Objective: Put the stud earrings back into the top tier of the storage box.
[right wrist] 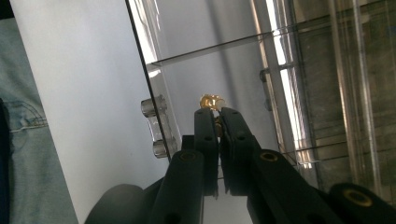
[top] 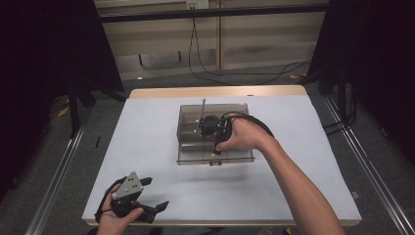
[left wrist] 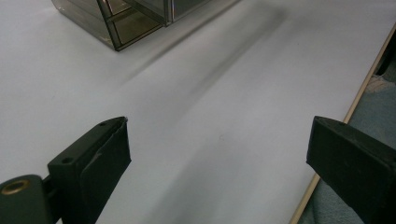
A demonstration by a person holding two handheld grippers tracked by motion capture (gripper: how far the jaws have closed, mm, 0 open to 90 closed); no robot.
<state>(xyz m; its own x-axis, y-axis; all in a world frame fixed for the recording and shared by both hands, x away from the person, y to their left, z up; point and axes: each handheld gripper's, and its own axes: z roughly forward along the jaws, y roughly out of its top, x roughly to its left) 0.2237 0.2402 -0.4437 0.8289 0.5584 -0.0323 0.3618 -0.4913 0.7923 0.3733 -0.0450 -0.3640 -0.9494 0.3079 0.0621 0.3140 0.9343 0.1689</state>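
A smoked clear acrylic box point(top: 190, 123) with compartments sits mid-table, its shallow drawer point(top: 240, 158) pulled toward the near side. My right gripper point(top: 215, 151) points down into that drawer. In the right gripper view its jaws point(right wrist: 214, 112) are shut on a small gold piece point(right wrist: 211, 100) at their tips, just above the drawer floor and beside the clear drawer handle point(right wrist: 156, 128). My left gripper point(top: 155, 192) rests at the near left of the table, jaws open point(left wrist: 219, 135) with nothing between them. One corner of the box point(left wrist: 121, 25) is visible in the left gripper view.
The white table top point(top: 303, 161) spreads wide around the box. A thin metal rod point(top: 201, 113) stands up from the box's back part. The table's wooden edge point(left wrist: 355, 112) runs close by the left gripper. Cables lie on the floor beyond the table.
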